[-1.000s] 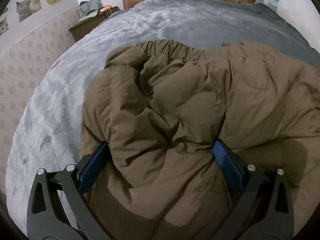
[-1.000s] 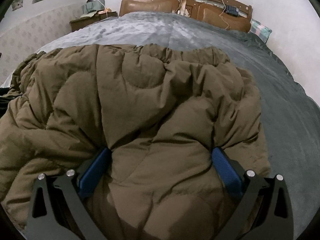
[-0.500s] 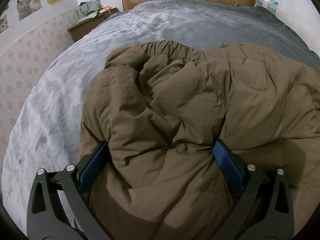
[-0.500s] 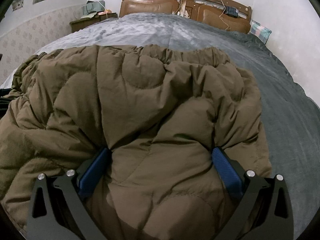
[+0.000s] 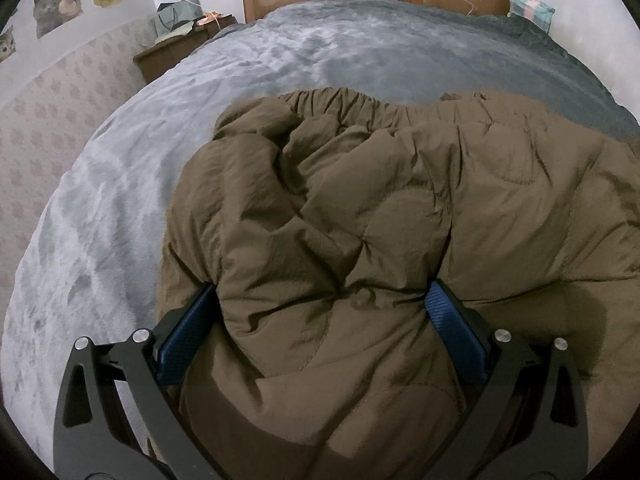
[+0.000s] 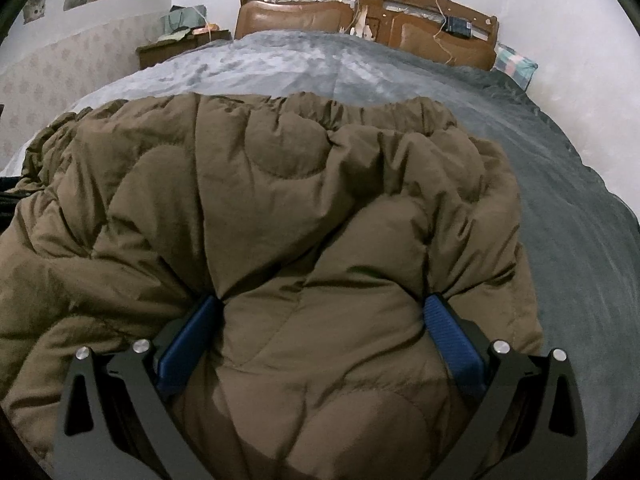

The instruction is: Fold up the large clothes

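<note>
A large brown quilted puffer jacket (image 5: 400, 200) lies bunched on a grey bed; it also shows in the right wrist view (image 6: 260, 200). My left gripper (image 5: 322, 300) has its jaws spread wide around a thick fold at the jacket's left part, blue pads (image 5: 188, 332) pressing into the fabric on both sides. My right gripper (image 6: 322, 304) holds a thick fold at the jacket's right part the same way, blue pads (image 6: 452, 340) dug into the padding. The fabric between each pair of fingers hides the gripper throats.
The grey plush bedspread (image 5: 320, 48) stretches to a brown wooden headboard (image 6: 360, 12). A nightstand with clutter (image 5: 176, 40) stands at the far left by a wall with cat stickers. A checked pillow (image 6: 516, 64) lies at the far right.
Both grippers have lifted and drawn back slightly with the jacket; the views show a bit more of the bed beyond. The grips are unchanged.
</note>
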### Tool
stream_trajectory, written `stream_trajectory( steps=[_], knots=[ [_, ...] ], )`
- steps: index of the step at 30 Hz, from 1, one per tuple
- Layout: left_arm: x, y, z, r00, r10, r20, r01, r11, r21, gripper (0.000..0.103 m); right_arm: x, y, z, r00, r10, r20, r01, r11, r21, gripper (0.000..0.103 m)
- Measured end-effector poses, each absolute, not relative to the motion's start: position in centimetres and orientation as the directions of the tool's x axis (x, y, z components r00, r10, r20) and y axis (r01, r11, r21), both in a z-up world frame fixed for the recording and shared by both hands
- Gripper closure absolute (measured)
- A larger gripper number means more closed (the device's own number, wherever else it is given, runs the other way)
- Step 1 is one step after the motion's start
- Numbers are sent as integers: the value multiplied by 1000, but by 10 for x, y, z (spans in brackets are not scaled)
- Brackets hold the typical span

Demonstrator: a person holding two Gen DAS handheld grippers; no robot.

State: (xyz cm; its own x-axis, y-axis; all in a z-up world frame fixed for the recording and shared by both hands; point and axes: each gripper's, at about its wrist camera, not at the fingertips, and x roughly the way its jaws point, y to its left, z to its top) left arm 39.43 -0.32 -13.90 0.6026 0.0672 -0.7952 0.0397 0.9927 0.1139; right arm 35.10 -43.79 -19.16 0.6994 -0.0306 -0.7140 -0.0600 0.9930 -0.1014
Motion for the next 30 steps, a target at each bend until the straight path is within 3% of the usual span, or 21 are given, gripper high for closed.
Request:
stream_trajectory(
  steps=[7,13,18,24,30],
  knots=[
    [391,3,-129,597,58,-800,28,995,94,3,328,-441,-165,727,-54,-684,-28,994,-108,2],
    [379,6,-105,627,9,-779,-4,1000,8,3,259,-481,-135,747,-138,-650,139,989,-50,2],
    [371,0,-98,632,76,-771,-50,997,58,3,238,-522,-146,734,-134,-666,196,980,18,2],
    [335,2,-82,603,178,-778,-115,984,136,3,238,-543,-178,692,27,-721,99,986,132,2],
    [290,43,-83,583,234,-778,-209,969,134,3,245,-560,-200,650,116,-751,128,957,259,2]
  ],
)
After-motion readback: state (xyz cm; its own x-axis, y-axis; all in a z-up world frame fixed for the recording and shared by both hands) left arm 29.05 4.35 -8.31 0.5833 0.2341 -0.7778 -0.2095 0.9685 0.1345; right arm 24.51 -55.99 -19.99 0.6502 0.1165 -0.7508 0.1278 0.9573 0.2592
